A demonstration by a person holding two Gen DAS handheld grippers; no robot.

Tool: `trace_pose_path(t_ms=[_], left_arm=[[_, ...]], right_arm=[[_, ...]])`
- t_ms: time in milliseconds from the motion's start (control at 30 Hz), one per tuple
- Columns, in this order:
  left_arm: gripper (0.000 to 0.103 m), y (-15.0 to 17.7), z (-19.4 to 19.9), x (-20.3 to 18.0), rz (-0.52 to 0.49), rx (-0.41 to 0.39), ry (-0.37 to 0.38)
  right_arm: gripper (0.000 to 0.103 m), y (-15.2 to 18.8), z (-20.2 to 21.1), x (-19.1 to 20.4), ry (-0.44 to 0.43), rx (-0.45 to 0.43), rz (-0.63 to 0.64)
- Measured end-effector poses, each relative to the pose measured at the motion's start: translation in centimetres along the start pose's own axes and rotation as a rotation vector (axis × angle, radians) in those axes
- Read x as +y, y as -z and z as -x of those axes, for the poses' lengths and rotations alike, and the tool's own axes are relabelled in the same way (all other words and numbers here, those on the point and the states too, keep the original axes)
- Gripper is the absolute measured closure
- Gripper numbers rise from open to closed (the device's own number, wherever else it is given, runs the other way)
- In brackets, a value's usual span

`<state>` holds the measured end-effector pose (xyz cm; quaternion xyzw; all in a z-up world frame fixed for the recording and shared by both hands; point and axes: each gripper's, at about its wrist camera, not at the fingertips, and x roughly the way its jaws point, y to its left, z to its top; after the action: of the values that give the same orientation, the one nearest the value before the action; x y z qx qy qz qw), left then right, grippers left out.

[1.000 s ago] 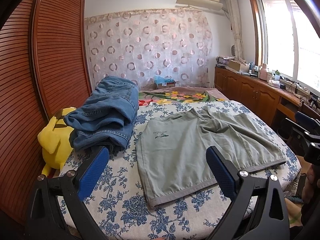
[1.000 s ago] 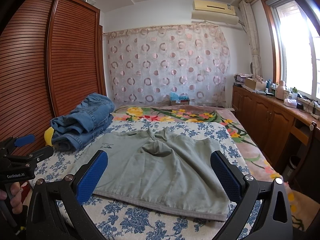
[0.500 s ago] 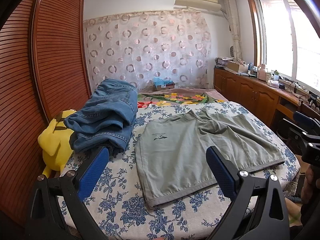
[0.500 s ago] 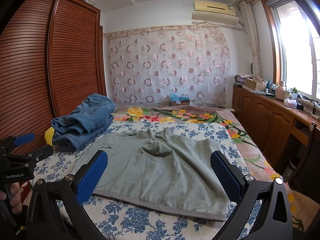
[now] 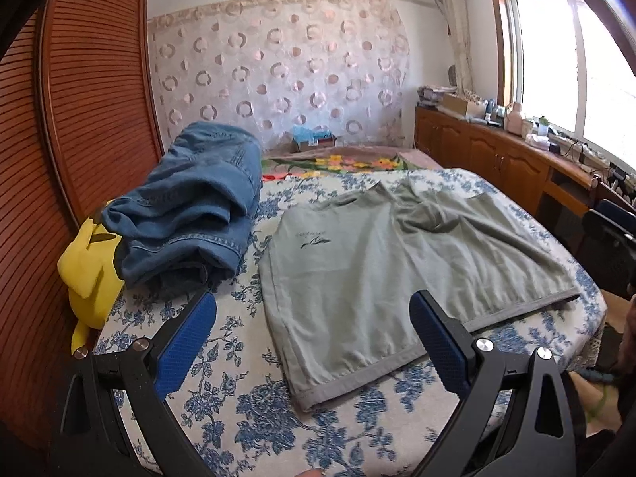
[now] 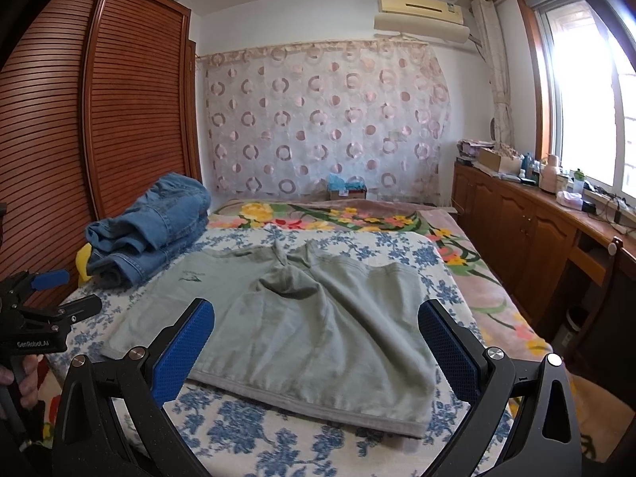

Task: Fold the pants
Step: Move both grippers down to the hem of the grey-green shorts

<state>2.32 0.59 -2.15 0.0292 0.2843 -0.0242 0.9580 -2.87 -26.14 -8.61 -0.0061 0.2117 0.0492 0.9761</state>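
Observation:
A pair of grey-green shorts (image 5: 381, 266) lies spread flat on the bed, waistband toward me, legs pointing to the far side; it also shows in the right wrist view (image 6: 302, 318). My left gripper (image 5: 314, 326) is open and empty, hovering above the near left corner of the shorts. My right gripper (image 6: 318, 334) is open and empty, above the near waistband edge. The left gripper shows at the left edge of the right wrist view (image 6: 43, 298).
A heap of blue jeans (image 5: 190, 206) lies on the bed left of the shorts, over a yellow plush toy (image 5: 89, 274). The bed has a blue floral sheet (image 5: 246, 397). A wooden wardrobe (image 5: 79, 119) stands left, a wooden cabinet (image 6: 528, 234) right.
The left gripper has moved forward and tilted down a little, so the shorts and jeans look nearer. The right gripper has barely moved. Both stay open.

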Motion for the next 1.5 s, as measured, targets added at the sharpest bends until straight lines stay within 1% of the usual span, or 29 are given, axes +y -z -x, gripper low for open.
trace_pose_path(t_ms=[233, 500, 667, 767, 867, 1000, 1067, 1100, 1167, 1233, 1267, 1333, 1367, 1400, 1433, 1467, 1500], left_arm=[[0.005, 0.8, -2.2, 0.7, -0.019, 0.023, -0.025], [0.005, 2.0, -4.4, 2.0, -0.002, 0.086, 0.03], [0.005, 2.7, -5.0, 2.4, -0.004, 0.108, 0.036], [0.005, 3.2, -5.5, 2.8, -0.002, 0.135, 0.039], [0.005, 3.8, -5.8, 3.2, 0.002, 0.159, 0.038], [0.005, 4.5, -5.9, 3.8, 0.014, 0.181, 0.037], [0.005, 4.8, -6.0, 4.0, 0.021, 0.188, 0.042], [0.005, 4.9, -6.1, 4.1, 0.024, 0.191, 0.044], [0.005, 5.2, -6.2, 4.2, 0.024, 0.199, 0.042], [0.005, 5.2, -6.3, 4.2, 0.022, 0.204, 0.041], [0.005, 5.3, -6.3, 4.2, 0.022, 0.206, 0.041], [0.005, 5.3, -6.4, 4.2, 0.023, 0.21, 0.041], [0.005, 5.4, -6.4, 4.2, 0.025, 0.212, 0.042], [0.005, 5.4, -6.6, 4.2, 0.025, 0.216, 0.043], [0.005, 5.5, -6.5, 4.2, 0.028, 0.216, 0.046], [0.005, 5.5, -6.6, 4.2, 0.03, 0.216, 0.048], [0.005, 5.5, -6.6, 4.2, 0.032, 0.217, 0.051]], right_arm=[[0.001, 0.1, -0.7, -0.7, 0.016, 0.026, -0.008], [0.001, 0.5, -1.5, -1.0, 0.038, 0.088, -0.004], [0.001, 0.9, -2.0, -1.2, 0.061, 0.141, 0.005], [0.002, 0.8, -2.0, -1.3, 0.071, 0.172, 0.004], [0.004, 0.7, -1.8, -1.5, 0.073, 0.209, 0.002], [0.012, -0.1, -2.0, -2.2, 0.06, 0.261, -0.021], [0.013, -0.3, -1.9, -2.4, 0.057, 0.277, -0.036], [0.017, -0.5, -1.8, -2.5, 0.055, 0.283, -0.044], [0.019, -0.9, -1.7, -2.7, 0.051, 0.293, -0.057], [0.028, -1.2, -1.6, -2.7, 0.041, 0.301, -0.069], [0.03, -1.5, -1.6, -2.5, 0.032, 0.309, -0.075], [0.044, -1.7, -1.7, -2.3, 0.025, 0.321, -0.074], [0.048, -1.5, -1.7, -2.4, 0.02, 0.325, -0.072], [0.058, -1.4, -1.7, -2.3, 0.015, 0.332, -0.069], [0.071, -1.6, -1.5, -2.0, 0.021, 0.33, -0.059], [0.079, -1.7, -1.6, -2.1, 0.018, 0.331, -0.053], [0.091, -1.9, -1.6, -2.1, 0.012, 0.333, -0.049]])
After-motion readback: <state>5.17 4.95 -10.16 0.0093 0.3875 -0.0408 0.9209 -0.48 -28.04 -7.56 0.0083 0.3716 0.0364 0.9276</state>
